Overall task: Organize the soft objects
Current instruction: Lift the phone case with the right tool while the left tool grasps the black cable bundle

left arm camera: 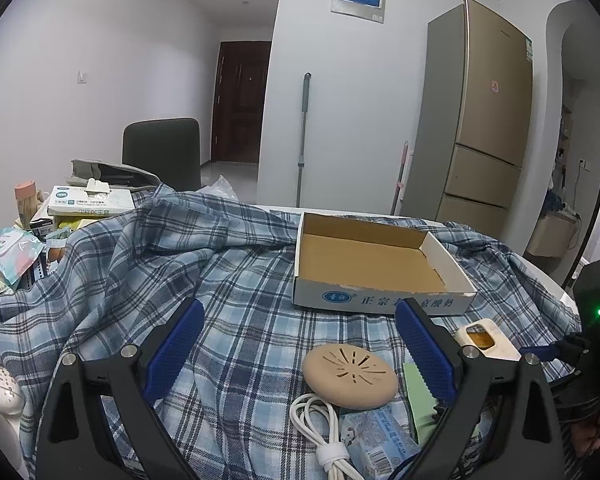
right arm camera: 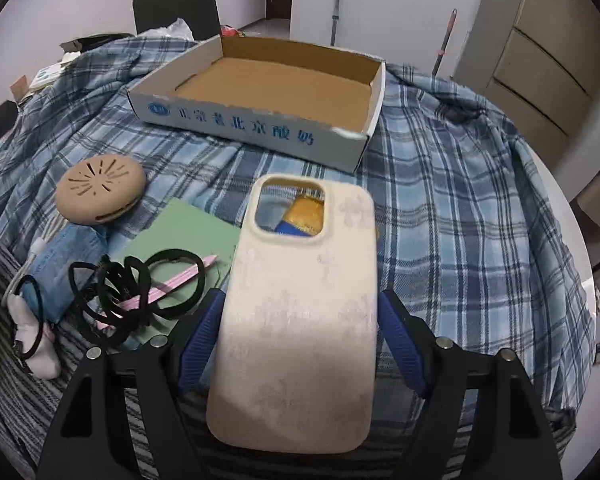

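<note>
My right gripper [right arm camera: 300,312] is shut on a cream phone case [right arm camera: 304,264], its blue pads pressing the case's two long sides; the case is held above the plaid cloth [right arm camera: 440,208]. Beyond it sits an open cardboard box [right arm camera: 240,120] with nothing inside. The case [left arm camera: 488,338] also shows at the right of the left wrist view. My left gripper [left arm camera: 298,312] stands open over the cloth, nothing between its fingers. A beige round perforated pad [left arm camera: 350,376] and a coiled white cable [left arm camera: 320,420] lie just ahead of it.
Left of the case lie black hair ties [right arm camera: 140,292], a pink pen [right arm camera: 180,280], a green card [right arm camera: 180,236], a blue tissue packet [right arm camera: 64,264] and a small white plush [right arm camera: 32,336]. A tissue box [left arm camera: 92,200] and clutter crowd the far left. A chair [left arm camera: 162,152] stands behind.
</note>
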A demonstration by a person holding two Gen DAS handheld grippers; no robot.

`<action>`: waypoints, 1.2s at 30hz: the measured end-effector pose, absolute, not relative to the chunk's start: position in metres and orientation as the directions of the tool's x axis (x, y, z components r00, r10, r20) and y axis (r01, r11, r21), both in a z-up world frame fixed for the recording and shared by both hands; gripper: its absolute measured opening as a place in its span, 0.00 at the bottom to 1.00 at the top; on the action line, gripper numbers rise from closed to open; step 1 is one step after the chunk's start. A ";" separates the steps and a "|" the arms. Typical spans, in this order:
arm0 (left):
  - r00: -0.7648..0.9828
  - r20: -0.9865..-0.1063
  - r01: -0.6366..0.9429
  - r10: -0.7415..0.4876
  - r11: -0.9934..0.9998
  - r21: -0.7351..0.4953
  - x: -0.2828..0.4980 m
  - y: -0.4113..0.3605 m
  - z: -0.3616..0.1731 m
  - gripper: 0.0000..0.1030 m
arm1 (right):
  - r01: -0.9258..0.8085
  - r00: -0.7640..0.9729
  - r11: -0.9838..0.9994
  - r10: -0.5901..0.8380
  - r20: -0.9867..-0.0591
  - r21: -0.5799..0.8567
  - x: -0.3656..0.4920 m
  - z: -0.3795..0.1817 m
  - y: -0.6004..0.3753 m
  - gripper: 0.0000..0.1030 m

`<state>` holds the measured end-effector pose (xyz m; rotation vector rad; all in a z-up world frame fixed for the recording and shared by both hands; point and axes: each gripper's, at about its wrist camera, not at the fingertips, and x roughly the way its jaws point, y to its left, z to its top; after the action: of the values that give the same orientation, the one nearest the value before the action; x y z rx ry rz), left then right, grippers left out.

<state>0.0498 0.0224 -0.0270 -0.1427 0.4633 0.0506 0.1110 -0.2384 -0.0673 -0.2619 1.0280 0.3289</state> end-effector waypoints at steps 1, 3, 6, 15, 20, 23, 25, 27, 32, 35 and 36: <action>0.893 -0.450 -0.081 0.016 0.989 -0.126 0.050 0.022 -0.027 0.95 | -0.383 0.467 0.922 0.139 -0.873 -0.058 0.112 -0.069 -0.238 0.74; 0.894 -0.448 -0.080 0.015 0.989 -0.126 0.050 0.023 -0.027 0.95 | -0.369 0.460 0.929 0.151 -0.875 -0.034 0.111 -0.071 -0.241 0.73; 0.895 -0.446 -0.078 0.012 0.988 -0.130 0.050 0.024 -0.027 0.95 | -0.358 0.485 0.934 0.182 -0.855 -0.005 0.108 -0.067 -0.246 0.71; 0.902 -0.432 -0.031 -0.029 0.991 -0.131 0.045 0.020 -0.024 0.95 | -0.337 0.711 0.941 0.236 -0.663 -0.027 0.085 -0.025 -0.257 0.70; 0.881 -0.427 0.183 -0.203 0.979 -0.087 0.043 -0.006 -0.022 0.95 | -0.337 0.758 0.941 0.282 -0.589 0.017 0.079 -0.021 -0.262 0.70; 0.837 -0.476 0.294 -0.270 0.955 -0.026 0.046 -0.030 -0.029 0.95 | -0.375 0.758 0.927 0.307 -0.575 0.000 0.073 -0.019 -0.256 0.70; 0.803 -0.504 0.359 -0.317 0.933 -0.015 0.048 -0.041 -0.033 0.95 | -0.383 0.765 0.923 0.303 -0.569 -0.023 0.070 -0.019 -0.251 0.71; 0.768 -0.535 0.412 -0.351 0.911 -0.007 0.050 -0.050 -0.037 0.95 | -0.382 0.770 0.924 0.306 -0.561 -0.021 0.067 -0.018 -0.252 0.71; 0.694 -0.610 0.510 -0.383 0.859 0.040 0.051 -0.077 -0.050 0.95 | -0.360 0.786 0.931 0.334 -0.520 0.054 0.065 -0.014 -0.270 0.71; 0.649 -0.663 0.546 -0.373 0.835 0.064 0.052 -0.091 -0.058 0.80 | -0.354 0.781 0.932 0.338 -0.525 0.075 0.068 -0.015 -0.274 0.71; 0.639 -0.679 0.547 -0.362 0.834 0.070 0.053 -0.093 -0.062 0.78 | -0.356 0.777 0.931 0.343 -0.528 0.080 0.069 -0.015 -0.274 0.71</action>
<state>0.0532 -0.0929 -0.0618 0.2817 0.7060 -0.5267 0.0690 -0.2740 -0.0155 -0.0249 0.5664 0.3779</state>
